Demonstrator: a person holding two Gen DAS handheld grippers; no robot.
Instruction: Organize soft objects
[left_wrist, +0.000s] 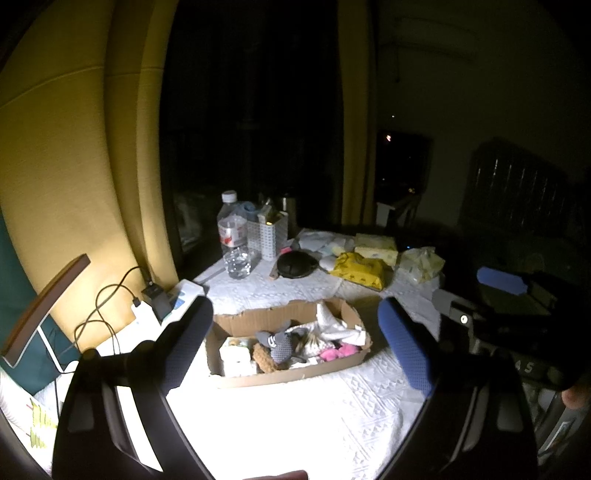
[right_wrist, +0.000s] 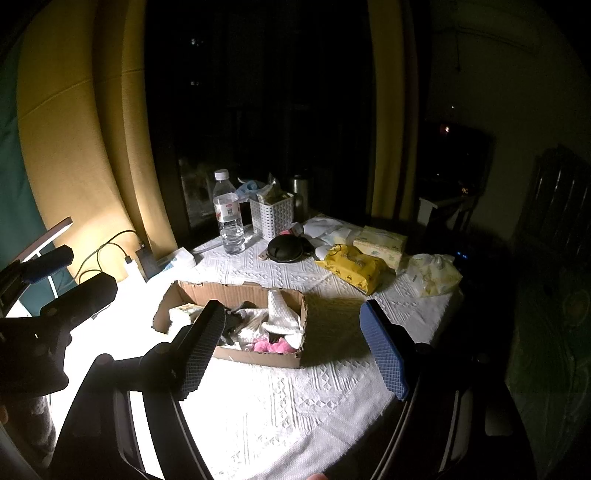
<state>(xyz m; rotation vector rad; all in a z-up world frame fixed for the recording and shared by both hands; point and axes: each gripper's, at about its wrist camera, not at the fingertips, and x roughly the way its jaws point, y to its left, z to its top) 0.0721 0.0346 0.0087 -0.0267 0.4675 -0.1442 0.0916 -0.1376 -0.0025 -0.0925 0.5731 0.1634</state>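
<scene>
Both tongs, left tongs (left_wrist: 295, 339) and right tongs (right_wrist: 291, 347), spread wide and empty, hovering short of the cardboard box (left_wrist: 236, 373) of soft toys (left_wrist: 280, 345) at 12 o'clock on the surface (right_wrist: 295, 413). Risk: glare and tangled pile cause a multi-item grab, or a snag on the torn rim. Only the left view shows the grey knit toy; the right view hides it behind a finger.

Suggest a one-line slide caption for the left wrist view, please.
Open left gripper hovers before a cardboard box of soft toys on a white tablecloth.
</scene>
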